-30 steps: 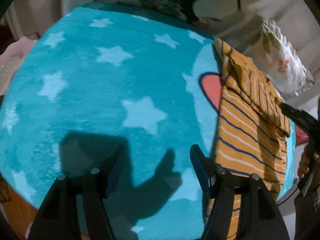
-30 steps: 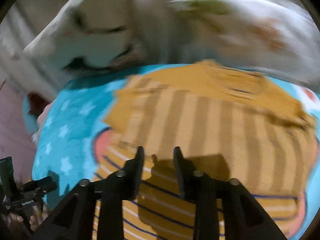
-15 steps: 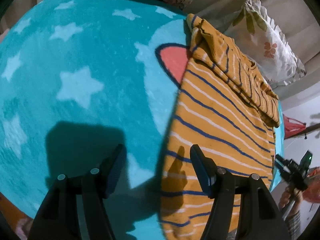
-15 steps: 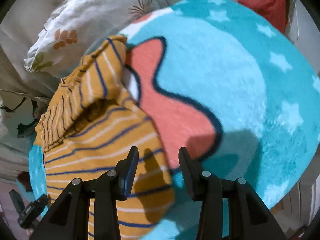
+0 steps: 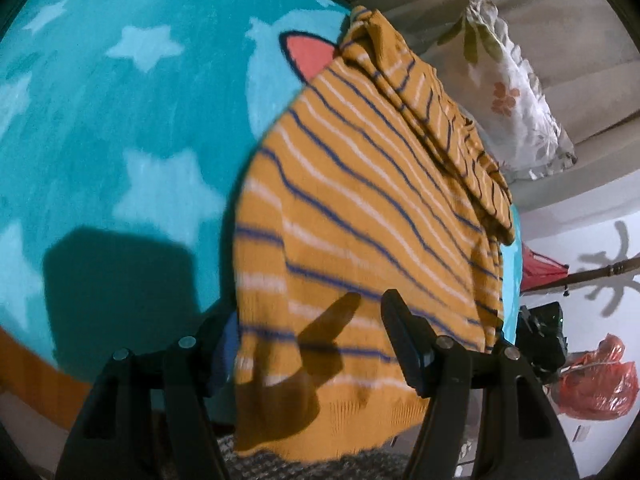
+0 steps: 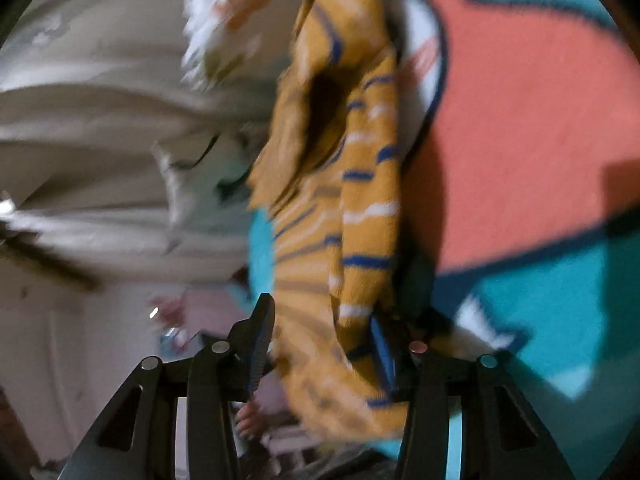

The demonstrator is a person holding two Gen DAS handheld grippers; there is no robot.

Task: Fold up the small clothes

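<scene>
A mustard sweater (image 5: 360, 220) with blue and white stripes lies flat on the teal star blanket (image 5: 120, 140), its hem hanging over the near edge. My left gripper (image 5: 312, 344) is open at that hem, with the lower left corner of the fabric between its spread fingers. In the right wrist view, which is rolled and blurred, a folded edge of the sweater (image 6: 368, 208) runs down between the fingers of my right gripper (image 6: 320, 348). Its jaws are opening; the left pad stands clear of the cloth, the right pad (image 6: 380, 352) lies against it.
A floral pillow (image 5: 516, 92) and beige bedding lie behind the sweater. A red plastic bag (image 5: 596, 384) sits on the floor at the right. The blanket's pink patch (image 6: 520, 120) lies right of the sweater. The other hand-held gripper (image 5: 540, 332) shows past the blanket's right edge.
My left gripper slid right from bare blanket onto the sweater's hem. My right gripper swung, rolled and sank to the sweater's edge, and its jaws stand wider.
</scene>
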